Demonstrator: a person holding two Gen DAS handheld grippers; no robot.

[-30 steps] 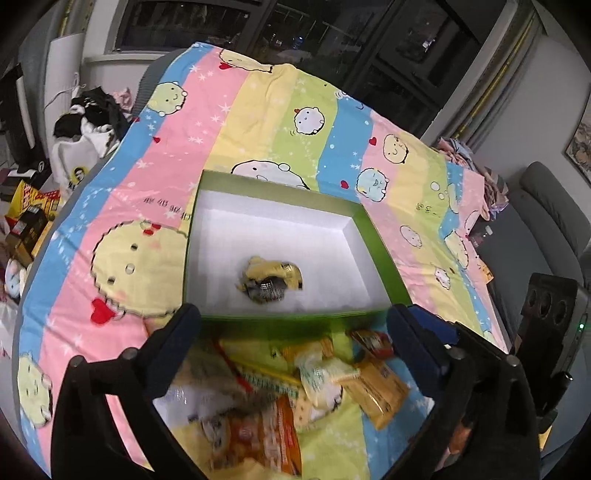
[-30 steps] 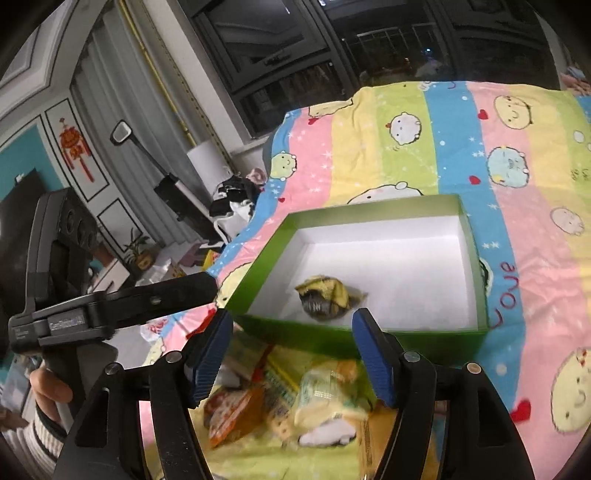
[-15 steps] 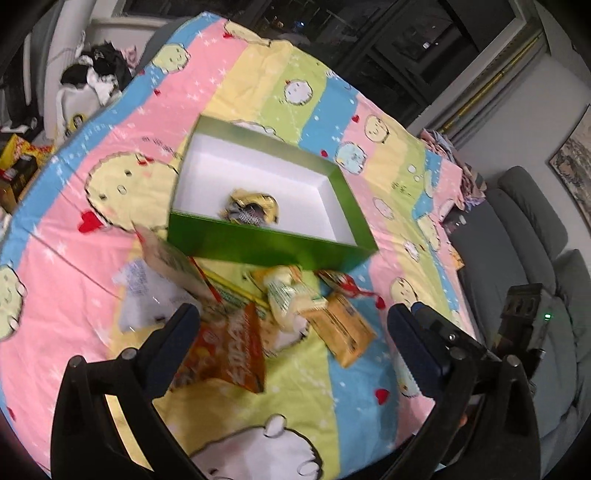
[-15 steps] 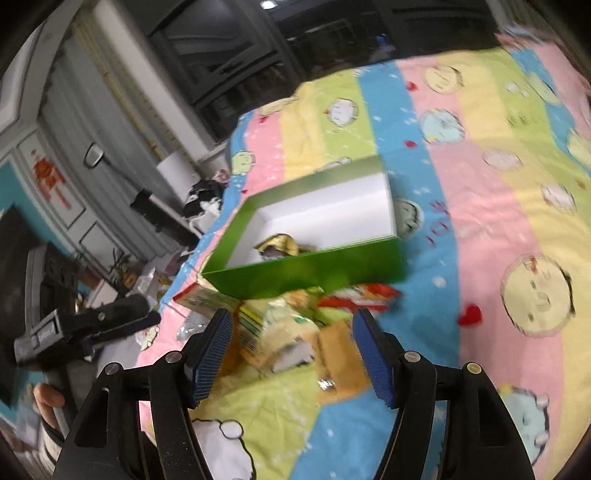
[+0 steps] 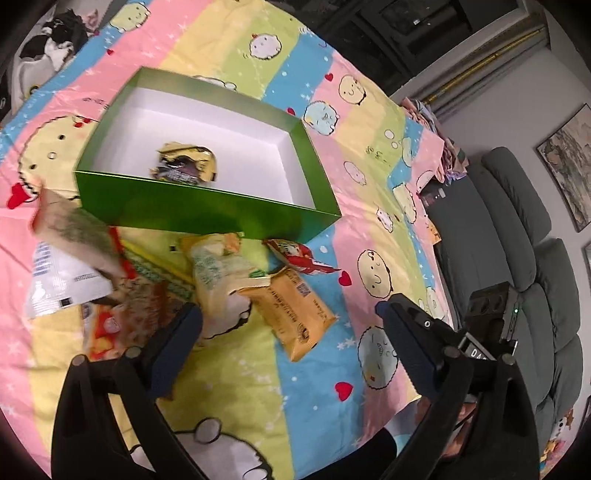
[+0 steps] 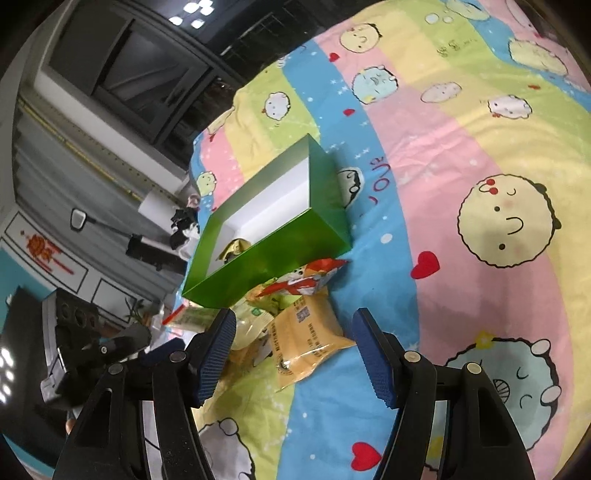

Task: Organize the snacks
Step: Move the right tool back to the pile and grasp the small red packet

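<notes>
A green box [image 5: 207,216] [image 6: 266,266] with a white inside lies on the striped cartoon bedspread; one yellow wrapped snack [image 5: 186,166] [image 6: 234,249] sits in it. Several loose packets lie in a heap before its near wall: an orange packet [image 5: 295,314] [image 6: 306,341], a red-and-white one [image 5: 295,254] [image 6: 308,277], a pale green-and-white one [image 5: 218,273], a white pouch [image 5: 55,280]. My left gripper [image 5: 288,336] hangs open above the heap, its jaws on either side of the orange packet without touching. My right gripper [image 6: 293,354] is open too, the orange packet showing between its jaws.
The bedspread [image 5: 369,155] [image 6: 480,147] stretches wide to the right of the box. A grey sofa [image 5: 517,229] stands past the bed's right edge. Dark clothes [image 5: 59,26] lie at the far left corner; cabinets and clutter [image 6: 74,258] line the wall.
Both grippers have drawn back from the box and dropped lower, so the snack heap now lies ahead of the jaws. The right view has rolled. Neither gripper's opening has changed.
</notes>
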